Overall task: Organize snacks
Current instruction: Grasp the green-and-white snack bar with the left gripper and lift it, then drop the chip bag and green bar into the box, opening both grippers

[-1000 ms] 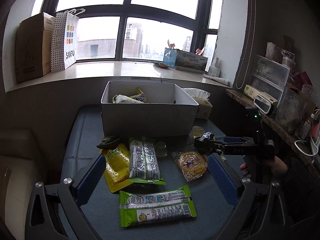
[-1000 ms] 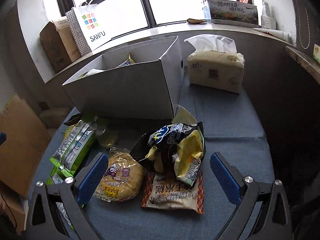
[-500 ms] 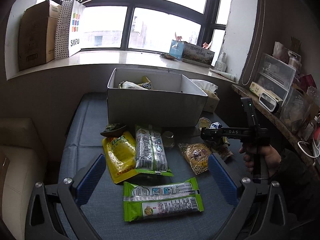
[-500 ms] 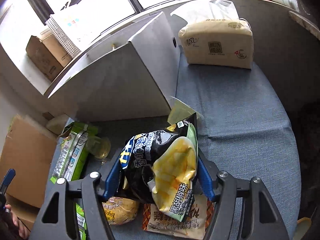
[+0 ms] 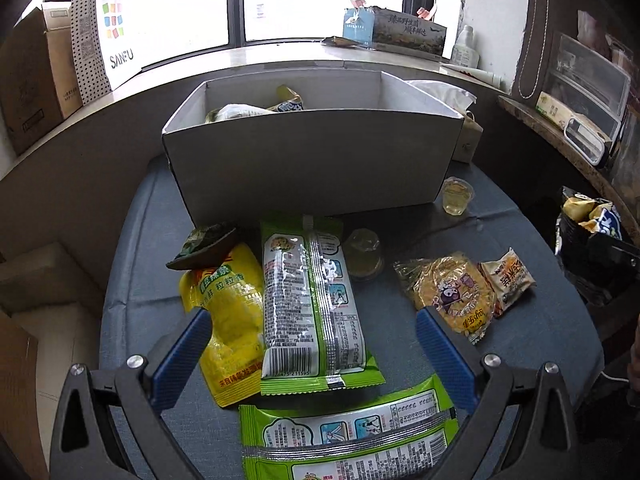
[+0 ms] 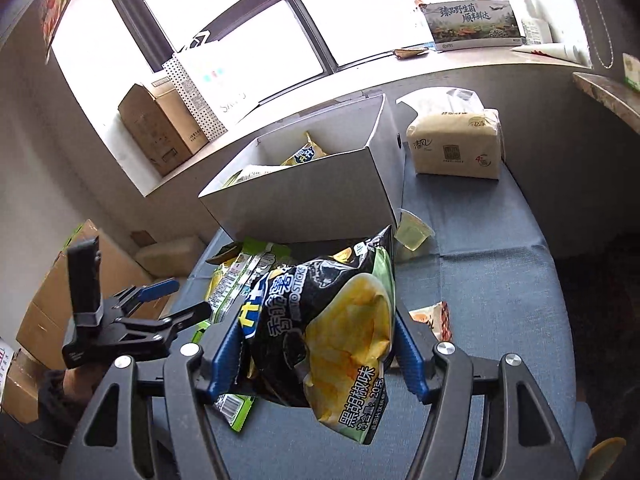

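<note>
My right gripper (image 6: 318, 322) is shut on a black and yellow potato-stick bag (image 6: 348, 344), held above the blue table in front of the white box (image 6: 304, 196). That bag (image 5: 588, 216) shows at the right edge of the left wrist view. My left gripper (image 5: 312, 314) hangs open over a green and white snack pack (image 5: 312, 280), with a yellow pouch (image 5: 228, 312) under its left finger. It grips nothing. A second green pack (image 5: 348, 436) lies crosswise below. The white box (image 5: 312, 160) holds a few snack bags.
On the table lie a dark small packet (image 5: 204, 242), two jelly cups (image 5: 362, 254) (image 5: 456, 196), a round yellow cake pack (image 5: 452, 296) and an orange packet (image 5: 508, 276). A tissue pack (image 6: 456, 144) stands right of the box. Cardboard boxes (image 6: 160, 128) line the sill.
My right gripper closed on the potato-stick bag and lifted it off the table. My left gripper came forward and down over the green packs.
</note>
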### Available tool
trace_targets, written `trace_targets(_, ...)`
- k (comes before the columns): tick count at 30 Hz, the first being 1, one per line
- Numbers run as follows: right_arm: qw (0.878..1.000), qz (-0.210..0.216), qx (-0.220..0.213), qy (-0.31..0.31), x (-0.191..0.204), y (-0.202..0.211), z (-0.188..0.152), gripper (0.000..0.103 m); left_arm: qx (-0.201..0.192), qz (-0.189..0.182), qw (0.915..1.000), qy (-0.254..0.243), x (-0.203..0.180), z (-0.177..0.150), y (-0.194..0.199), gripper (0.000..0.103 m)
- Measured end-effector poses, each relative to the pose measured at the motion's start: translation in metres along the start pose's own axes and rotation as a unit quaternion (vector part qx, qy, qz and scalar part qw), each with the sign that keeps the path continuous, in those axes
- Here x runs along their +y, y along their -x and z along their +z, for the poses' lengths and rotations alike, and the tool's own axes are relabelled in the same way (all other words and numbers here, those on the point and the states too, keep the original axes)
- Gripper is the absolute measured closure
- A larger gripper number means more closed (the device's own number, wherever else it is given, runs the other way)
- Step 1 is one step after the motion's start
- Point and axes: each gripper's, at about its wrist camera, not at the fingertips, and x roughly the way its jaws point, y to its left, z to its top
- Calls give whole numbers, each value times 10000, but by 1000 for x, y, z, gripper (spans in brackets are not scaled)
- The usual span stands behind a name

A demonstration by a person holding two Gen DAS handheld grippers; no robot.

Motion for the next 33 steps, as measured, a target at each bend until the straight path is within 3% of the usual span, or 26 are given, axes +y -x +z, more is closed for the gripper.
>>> trace_targets(9, 10000, -63, 25, -25, -4, 11, -16, 31, 697, 881, 9920, -581, -29, 13, -64, 0)
trace_targets(11, 10000, -66, 49, -32, -5, 10, -18, 31, 737, 839, 9923, -528, -27, 11, -68, 1)
trace_targets(12, 9999, -84, 62, -26, -5, 9, -19, 31, 682, 867, 9925, -524, -26, 11, -66, 4)
trace_targets(14, 9999, -89, 83, -26, -5, 8, -20, 31, 586, 925, 9923, -584, -23, 13, -60, 32)
trace_targets(17, 9999, -82, 121, -7, -4, 5, -21, 31, 526, 443, 9973, -250, -8, 18, -46, 41)
trace_targets(19, 9999, -73, 131, 24, -2, 5, -21, 31, 348, 333, 9987, -151, 0, 19, -32, 41)
trace_targets(24, 9999, -67, 120, 77, 3, 2, -20, 31, -340, -431, 9976, 424, 20, 6, 26, 41)
trace_targets(29, 9998, 32, -7, 204, 12, 0, -15, 31, -1170, -905, 9868, 665, 36, -1, 76, 41)
trace_targets(33, 9990, 2, -197, 398, 25, -1, 1, 31, -1808, -916, 9772, 629, 37, 7, 107, 41)
